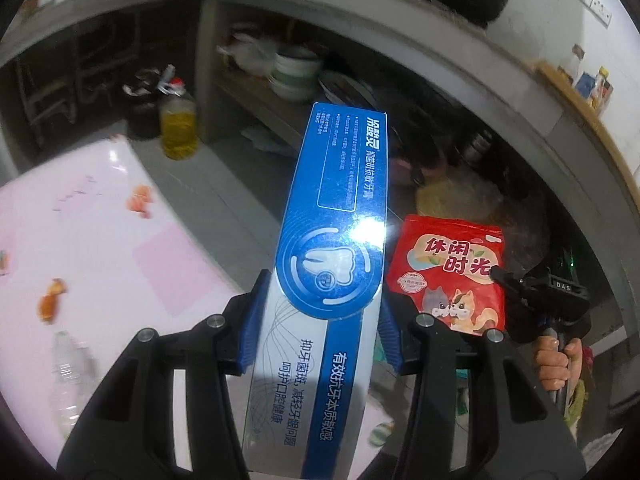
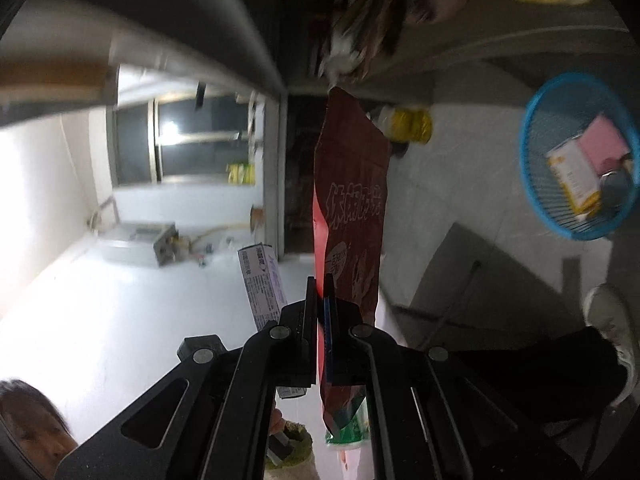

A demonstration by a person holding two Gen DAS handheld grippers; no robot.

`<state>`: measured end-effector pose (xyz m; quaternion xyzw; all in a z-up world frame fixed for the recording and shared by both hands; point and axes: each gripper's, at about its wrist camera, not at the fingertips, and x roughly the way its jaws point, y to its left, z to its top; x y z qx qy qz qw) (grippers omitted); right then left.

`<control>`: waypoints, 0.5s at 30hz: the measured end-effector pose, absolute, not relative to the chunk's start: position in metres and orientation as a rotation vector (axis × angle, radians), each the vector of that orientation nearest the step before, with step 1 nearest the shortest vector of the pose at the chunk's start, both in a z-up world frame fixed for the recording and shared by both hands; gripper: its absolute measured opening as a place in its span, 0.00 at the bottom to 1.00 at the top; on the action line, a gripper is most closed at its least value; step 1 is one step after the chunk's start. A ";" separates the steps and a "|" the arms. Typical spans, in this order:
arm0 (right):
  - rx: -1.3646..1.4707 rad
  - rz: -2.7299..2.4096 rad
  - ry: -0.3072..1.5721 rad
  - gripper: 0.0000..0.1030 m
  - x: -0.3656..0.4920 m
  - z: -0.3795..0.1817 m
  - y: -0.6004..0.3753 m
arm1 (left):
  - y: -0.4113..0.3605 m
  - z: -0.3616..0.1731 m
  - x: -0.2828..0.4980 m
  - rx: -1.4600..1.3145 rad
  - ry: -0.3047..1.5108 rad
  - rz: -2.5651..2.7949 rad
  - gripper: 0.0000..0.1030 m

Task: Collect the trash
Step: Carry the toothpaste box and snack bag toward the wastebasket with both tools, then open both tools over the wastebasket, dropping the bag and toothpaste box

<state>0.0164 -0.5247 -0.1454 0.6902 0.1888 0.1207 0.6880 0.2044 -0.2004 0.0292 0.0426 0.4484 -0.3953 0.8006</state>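
Blue toothpaste box (image 1: 320,264) clamped in left claw (image 1: 318,330); right claw (image 2: 322,334) pinches blurred red pouch (image 2: 352,208).

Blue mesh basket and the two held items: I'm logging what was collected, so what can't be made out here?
- Blue mesh basket, right wrist view: cut by the frame edge, contents partly unseen.
- Red snack pouch: edge-on, blurred, print unreadable.
- Blue-and-white toothpaste box, left wrist view: near end runs off the frame's bottom edge.

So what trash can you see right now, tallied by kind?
Boxes: 2, toothpaste box in the left tool, yellow-white box in the blue basket
Snack bags: 1, red, in the right tool
Plastic bottles: 1
Total: 4
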 end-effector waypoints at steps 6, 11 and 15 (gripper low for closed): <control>1.614 0.137 0.397 0.03 -0.011 -0.181 -0.557 | -0.272 -0.013 0.214 0.138 1.078 -0.885 0.45; 1.703 0.070 0.406 0.03 -0.015 -0.224 -0.569 | -0.309 -0.049 0.220 0.170 1.176 -0.885 0.45; 1.813 0.049 0.417 0.03 -0.010 -0.271 -0.572 | -0.328 -0.072 0.223 0.199 1.222 -0.876 0.45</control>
